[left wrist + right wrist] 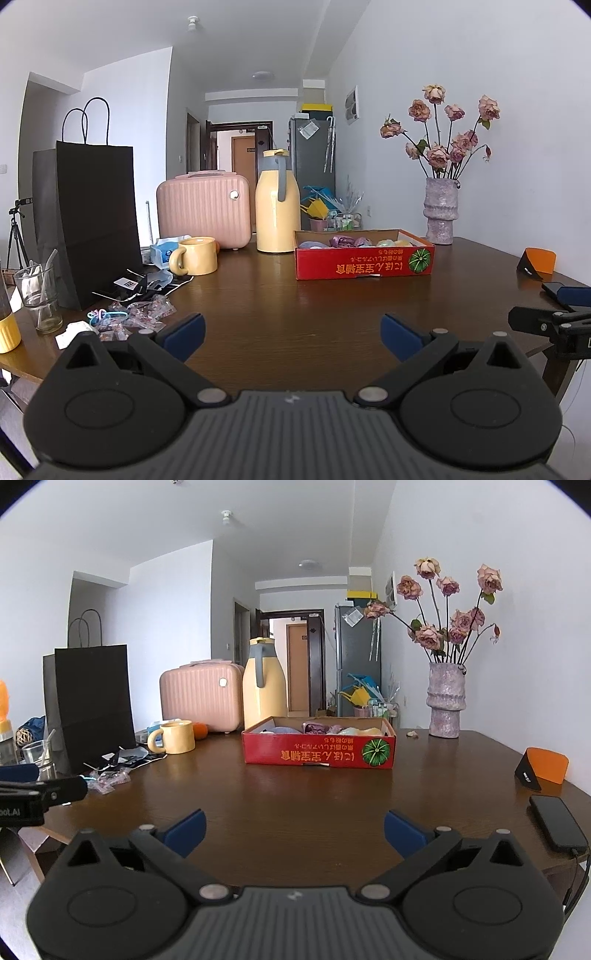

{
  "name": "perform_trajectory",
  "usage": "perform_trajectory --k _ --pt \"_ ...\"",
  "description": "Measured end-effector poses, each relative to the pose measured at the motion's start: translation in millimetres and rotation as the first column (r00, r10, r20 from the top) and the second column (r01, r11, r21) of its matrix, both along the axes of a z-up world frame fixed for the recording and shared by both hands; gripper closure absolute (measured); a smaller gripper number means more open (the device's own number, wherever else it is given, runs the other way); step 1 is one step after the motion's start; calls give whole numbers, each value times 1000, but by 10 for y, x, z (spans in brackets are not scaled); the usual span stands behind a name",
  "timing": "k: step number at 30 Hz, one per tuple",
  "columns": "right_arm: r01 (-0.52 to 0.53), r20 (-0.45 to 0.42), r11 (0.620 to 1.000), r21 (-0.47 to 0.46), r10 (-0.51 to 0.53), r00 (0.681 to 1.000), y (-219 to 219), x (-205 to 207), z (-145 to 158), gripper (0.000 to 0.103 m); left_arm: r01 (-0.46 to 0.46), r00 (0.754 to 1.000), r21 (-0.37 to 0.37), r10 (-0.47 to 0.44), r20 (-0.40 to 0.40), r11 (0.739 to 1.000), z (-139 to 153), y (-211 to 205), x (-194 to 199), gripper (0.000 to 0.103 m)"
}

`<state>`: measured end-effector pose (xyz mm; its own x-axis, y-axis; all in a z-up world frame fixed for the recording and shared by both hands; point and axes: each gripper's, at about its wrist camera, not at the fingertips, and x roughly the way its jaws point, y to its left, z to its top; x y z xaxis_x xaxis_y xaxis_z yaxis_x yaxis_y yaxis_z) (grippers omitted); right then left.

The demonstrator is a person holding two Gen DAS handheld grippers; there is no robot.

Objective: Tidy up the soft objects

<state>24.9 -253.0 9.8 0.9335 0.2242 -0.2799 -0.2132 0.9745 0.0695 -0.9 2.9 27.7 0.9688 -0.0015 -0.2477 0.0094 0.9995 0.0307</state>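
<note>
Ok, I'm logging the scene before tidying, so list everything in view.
box: one, red, table centre, soft items inside
soft items: several, purple and pale, in box
flask: one, yellow, behind box
case: one, pink, left of flask
mug: one, yellow, before case
bag: one, black, left
vase: one, purple, right, dried roses
phone: one, black, right edge
table: one, brown
left gripper: open, empty
right gripper: open, empty
</note>
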Motion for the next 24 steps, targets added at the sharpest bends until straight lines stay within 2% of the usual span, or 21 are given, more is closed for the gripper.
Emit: perform_trajectory --k 24 --pt "0 -7 1000 -1 0 1000 -2 0 -18 0 12 1000 4 -12 -1 1000 -25 -28 -6 0"
